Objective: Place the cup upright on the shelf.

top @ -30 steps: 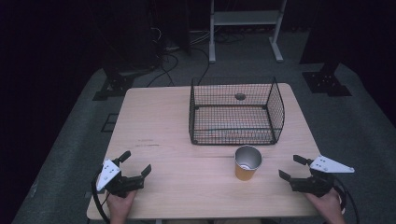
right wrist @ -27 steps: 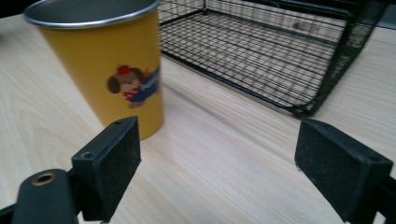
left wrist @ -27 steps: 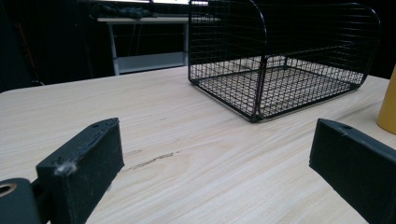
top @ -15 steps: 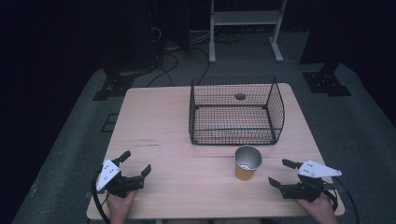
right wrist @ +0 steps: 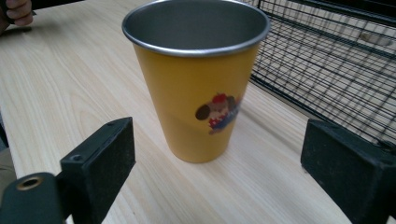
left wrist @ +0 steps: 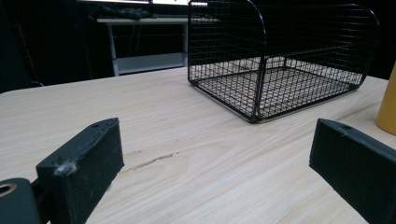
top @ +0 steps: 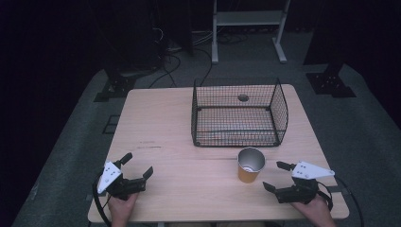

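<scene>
While both jaws stood wide, the right hand-held gripper [top: 278, 176] faced the upright yellow steel cup [right wrist: 195, 79] just before the wire basket [top: 236, 113], apparently lined up to grasp it. Left hand-held gripper [top: 137, 165]: wide, empty, low over the tabletop [top: 161, 123].

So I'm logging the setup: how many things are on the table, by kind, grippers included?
Yellow metal cup with cartoon print: 1
Black wire mesh basket: 1
Handheld two-jaw grippers, left and right, both open: 2
Total: 4
</scene>
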{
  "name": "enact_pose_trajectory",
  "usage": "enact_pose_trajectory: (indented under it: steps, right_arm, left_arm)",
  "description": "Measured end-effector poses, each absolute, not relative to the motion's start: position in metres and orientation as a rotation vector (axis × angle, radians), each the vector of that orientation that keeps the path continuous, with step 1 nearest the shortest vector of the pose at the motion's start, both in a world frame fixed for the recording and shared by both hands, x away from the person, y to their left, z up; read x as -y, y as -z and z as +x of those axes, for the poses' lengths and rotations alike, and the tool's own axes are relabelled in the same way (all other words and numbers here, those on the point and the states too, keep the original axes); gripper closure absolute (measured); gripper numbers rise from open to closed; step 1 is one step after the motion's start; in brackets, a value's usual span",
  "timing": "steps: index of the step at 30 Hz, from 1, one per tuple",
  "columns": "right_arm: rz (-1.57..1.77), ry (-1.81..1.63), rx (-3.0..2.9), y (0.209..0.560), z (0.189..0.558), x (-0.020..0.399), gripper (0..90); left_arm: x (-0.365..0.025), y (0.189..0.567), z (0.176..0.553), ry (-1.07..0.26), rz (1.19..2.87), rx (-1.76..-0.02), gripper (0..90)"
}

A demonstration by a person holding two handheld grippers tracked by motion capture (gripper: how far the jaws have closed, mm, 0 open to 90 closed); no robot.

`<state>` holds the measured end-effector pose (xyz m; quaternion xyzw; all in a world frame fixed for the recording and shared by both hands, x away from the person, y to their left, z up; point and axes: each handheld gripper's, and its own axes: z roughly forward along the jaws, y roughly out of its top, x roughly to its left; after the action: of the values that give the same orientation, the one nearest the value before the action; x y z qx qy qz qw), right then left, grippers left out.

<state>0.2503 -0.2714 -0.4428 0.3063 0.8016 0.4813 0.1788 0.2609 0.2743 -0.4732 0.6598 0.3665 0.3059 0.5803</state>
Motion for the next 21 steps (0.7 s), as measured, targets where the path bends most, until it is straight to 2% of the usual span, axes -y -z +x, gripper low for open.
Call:
enact_pose_trajectory:
  steps: [7,21]
  right_arm:
    - [0.856,-1.359,-2.286,0.441,0.257,0.258,3.2]
    - [0.838,-1.342,-2.309,0.436,0.271,0.234,2.6]
  left_arm:
    - [-0.275,0.473,0.261,-0.714,1.541,-0.855,2.2]
    - [-0.275,0.473,0.261,-0.716,1.542,-0.852,2.2]
